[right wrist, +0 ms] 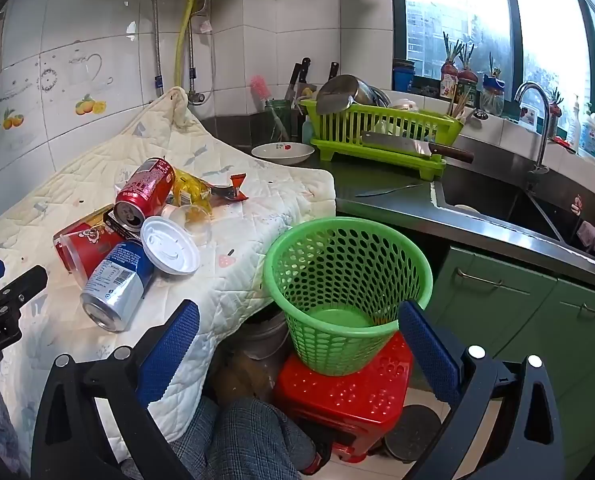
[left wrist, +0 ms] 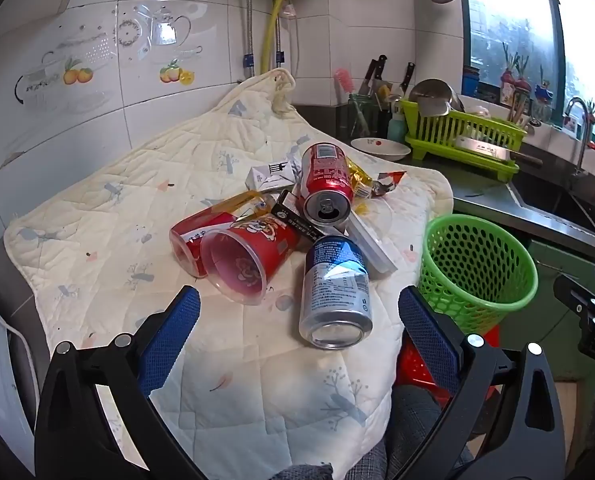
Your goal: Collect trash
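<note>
Both tools, left tool point(left wrist: 299, 312) and right tool point(right wrist: 299, 326), were spread wide with nothing in them, so we figured we hadn't picked anything up yet. Trash pile sat on the quilted cloth point(left wrist: 109, 208) over the tabletop, blue can point(left wrist: 335, 292) closest. Green basket point(right wrist: 347, 288) looked empty on the red stool point(right wrist: 345, 396). Next move: probably close on that can and carry it over.
</note>
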Action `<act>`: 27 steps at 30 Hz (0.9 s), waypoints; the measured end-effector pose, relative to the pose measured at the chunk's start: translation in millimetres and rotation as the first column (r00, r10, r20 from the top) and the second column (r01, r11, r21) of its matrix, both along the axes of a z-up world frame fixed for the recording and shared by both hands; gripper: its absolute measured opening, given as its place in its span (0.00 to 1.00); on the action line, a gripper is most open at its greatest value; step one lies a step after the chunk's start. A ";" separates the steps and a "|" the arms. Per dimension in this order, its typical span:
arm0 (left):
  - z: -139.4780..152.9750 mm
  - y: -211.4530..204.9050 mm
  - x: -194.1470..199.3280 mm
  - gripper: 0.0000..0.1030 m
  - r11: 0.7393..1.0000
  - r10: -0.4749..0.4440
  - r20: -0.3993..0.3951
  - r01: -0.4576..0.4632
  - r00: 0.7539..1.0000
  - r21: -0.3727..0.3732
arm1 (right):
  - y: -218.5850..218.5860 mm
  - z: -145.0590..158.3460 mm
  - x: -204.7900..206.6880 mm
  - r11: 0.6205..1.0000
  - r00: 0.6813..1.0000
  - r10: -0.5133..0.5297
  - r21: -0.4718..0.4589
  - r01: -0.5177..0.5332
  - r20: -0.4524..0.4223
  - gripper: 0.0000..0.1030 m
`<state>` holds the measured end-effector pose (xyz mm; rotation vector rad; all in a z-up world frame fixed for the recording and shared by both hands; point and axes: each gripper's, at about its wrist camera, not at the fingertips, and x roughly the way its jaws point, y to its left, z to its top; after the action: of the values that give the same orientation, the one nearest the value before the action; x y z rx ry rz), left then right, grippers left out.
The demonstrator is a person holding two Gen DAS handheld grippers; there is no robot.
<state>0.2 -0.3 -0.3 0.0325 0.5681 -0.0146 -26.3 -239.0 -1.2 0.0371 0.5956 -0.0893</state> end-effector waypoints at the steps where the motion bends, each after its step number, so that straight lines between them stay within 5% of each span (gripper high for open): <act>1: 0.3 1.7 -0.1 0.95 1.000 0.004 0.002 -0.004 1.000 -0.024 | 0.2 0.1 -0.4 1.000 1.000 -0.001 -0.005 0.001 0.007 0.94; 27: -2.7 3.8 2.2 0.95 1.000 0.014 -0.011 -0.014 1.000 -0.012 | 1.5 -3.4 -0.4 1.000 1.000 0.004 -0.004 -0.004 -0.004 0.94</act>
<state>2.4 3.4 -2.9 0.0171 0.5795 -0.0048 -26.8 -237.5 -4.6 0.0321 0.5992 -0.0867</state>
